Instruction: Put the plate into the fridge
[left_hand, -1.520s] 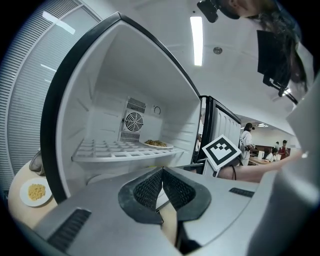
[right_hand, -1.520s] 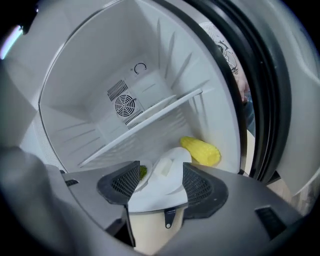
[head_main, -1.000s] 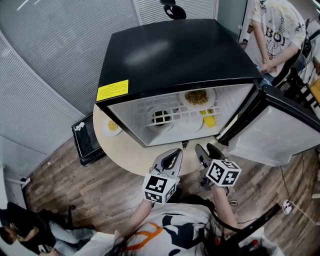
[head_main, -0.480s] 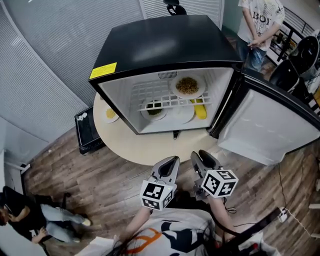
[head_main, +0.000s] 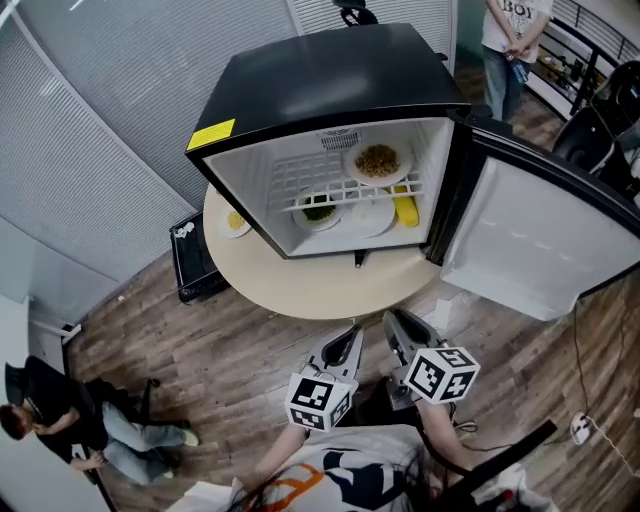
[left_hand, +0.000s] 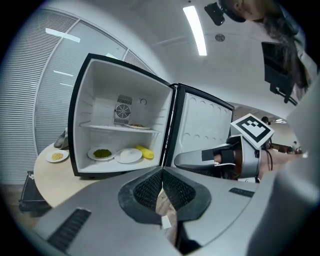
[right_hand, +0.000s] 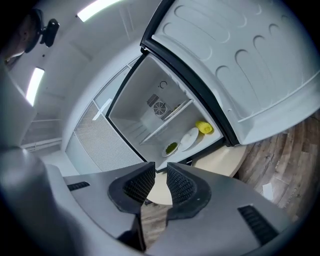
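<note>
Fridge (head_main: 330, 90) wide open on the round tabletop (head_main: 300, 290), its door (head_main: 540, 240) swung out to the right as we look down on it. We have both claws well out in front of the fridge, off the tabletop and over the wooden floor (head_main: 220, 370). Left claw (head_main: 350, 333): jaws clenched, pads meeting at the tips, nothing between them. Right claw (head_main: 393, 318): jaws closing, a narrow gap showing between the pads, and we see only tabletop and floor through that gap, so it carries nothing. Inside the fridge, the plate of brown food (head_main: 377, 161) sits on the wire shelf (head_main: 310, 180), towards the shelf's right rear. Below the shelf, on the fridge floor, we count from left to right a plate of green food (head_main: 318, 211), a bare white plate (head_main: 368, 216) just beside it, and a yellow item (head_main: 405, 209) by the right wall. Outside, a small plate (head_main: 236, 222) with something yellow lies on the tabletop just left of the fridge. A black box (head_main: 190, 265) stands on the floor farther left. One person (head_main: 512, 40) stands behind the fridge to its right.
</note>
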